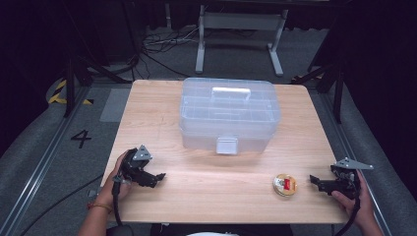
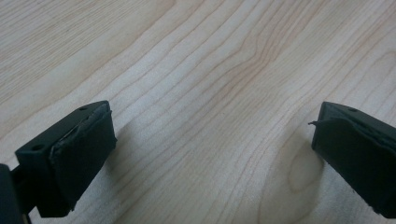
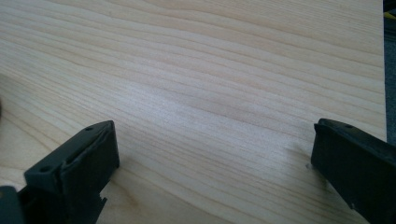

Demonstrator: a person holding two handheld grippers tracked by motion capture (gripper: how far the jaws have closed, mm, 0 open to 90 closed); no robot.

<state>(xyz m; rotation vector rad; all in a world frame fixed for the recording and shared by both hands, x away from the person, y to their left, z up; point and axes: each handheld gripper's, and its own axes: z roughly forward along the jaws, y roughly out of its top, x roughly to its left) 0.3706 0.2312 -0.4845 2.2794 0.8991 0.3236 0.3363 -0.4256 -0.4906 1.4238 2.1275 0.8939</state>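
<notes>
on the light wooden table (image 1: pixel 162 113) stands a big clear plastic storage box with a white handle and a front latch (image 1: pixel 229 114), closed, in the middle toward the far edge. a small round flat tin with a red and gold label (image 1: pixel 284 185) lies near the front right of the table, well apart from the box.

the left gripper (image 1: pixel 156 178) rests low at the front left of the table, its jaws standing wide apart with nothing between them; in the left gripper view there is bare wood between the two black pads (image 2: pixel 79 149). the right gripper (image 1: pixel 315 181) sits just beside the round tin, pointing toward it, jaws also spread and empty.

i judge the work is at its start: nothing is held, and the box lid is still down. the next move probably calls for the right gripper to advance to the tin and close on its rim, while the left goes to the latch (image 1: pixel 226 145) of the box.
</notes>
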